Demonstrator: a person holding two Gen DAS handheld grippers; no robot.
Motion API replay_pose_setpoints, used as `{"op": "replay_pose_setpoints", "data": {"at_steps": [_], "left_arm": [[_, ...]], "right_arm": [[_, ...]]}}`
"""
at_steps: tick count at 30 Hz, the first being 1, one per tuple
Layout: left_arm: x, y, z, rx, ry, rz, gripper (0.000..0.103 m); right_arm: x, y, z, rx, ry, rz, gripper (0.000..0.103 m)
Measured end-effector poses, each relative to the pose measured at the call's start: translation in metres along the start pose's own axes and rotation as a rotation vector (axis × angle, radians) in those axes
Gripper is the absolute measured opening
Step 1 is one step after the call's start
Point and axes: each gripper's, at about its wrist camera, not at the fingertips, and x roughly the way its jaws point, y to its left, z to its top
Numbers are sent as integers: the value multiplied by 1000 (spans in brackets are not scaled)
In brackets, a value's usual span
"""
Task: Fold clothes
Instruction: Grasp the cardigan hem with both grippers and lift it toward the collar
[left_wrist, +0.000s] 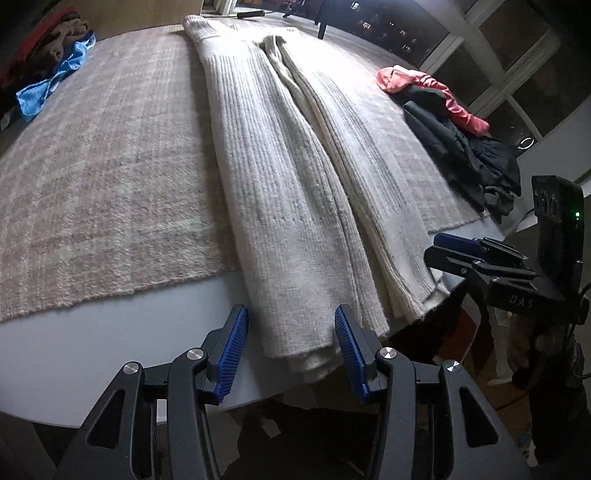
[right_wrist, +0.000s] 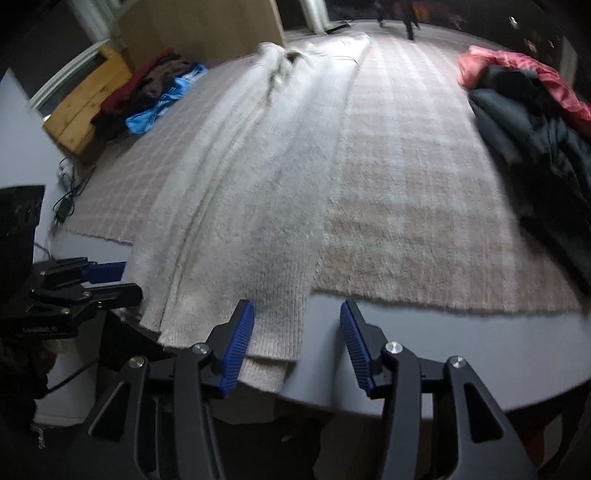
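A long white ribbed knit garment (left_wrist: 295, 206) lies lengthwise down the table, folded into a narrow strip, with its near hem hanging slightly over the table's front edge. My left gripper (left_wrist: 291, 350) stands open astride the hem's left part; the pads do not press on the cloth. In the right wrist view the same garment (right_wrist: 240, 221) is blurred. There my right gripper (right_wrist: 297, 347) is open at the hem's right corner, its left pad over the knit and its right pad over bare table. Each gripper also shows side-on in the other's view: the right gripper (left_wrist: 443, 248) and the left gripper (right_wrist: 122, 281).
A beige checked blanket (left_wrist: 110, 184) covers the grey table (left_wrist: 92, 350). Pink and black clothes (left_wrist: 454, 122) are heaped at the right, blue, brown and red ones (right_wrist: 155, 96) at the far left beside a wooden box (right_wrist: 81, 110). Cables (right_wrist: 62, 206) trail off the left edge.
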Motion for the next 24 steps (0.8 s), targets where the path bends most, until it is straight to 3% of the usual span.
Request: {"op": "replay_pose_setpoints", "data": {"at_steps": [3, 8, 10, 11, 15, 17, 20, 24], "left_arm": [[2, -6, 1, 6, 6, 24, 47], [8, -14, 6, -17, 27, -1, 44], [15, -22, 7, 13, 34, -6, 21], [15, -23, 7, 18, 32, -11, 21], [11, -23, 6, 21, 25, -38, 17], [-1, -23, 11, 1, 6, -96, 17], [-21, -23, 21, -24, -34, -178, 17], [-59, -23, 51, -16, -111, -278, 16]], "right_arm": [[2, 3, 0, -50, 0, 16, 50], [5, 8, -1, -123, -28, 72, 49], [7, 7, -3, -133, -30, 136, 26], [8, 5, -3, -111, -18, 178, 19], [8, -9, 4, -18, 14, 281, 13], [3, -18, 10, 61, 16, 363, 7], [-20, -22, 27, 118, -32, 471, 7], [-53, -17, 65, 127, -119, 539, 7]]}}
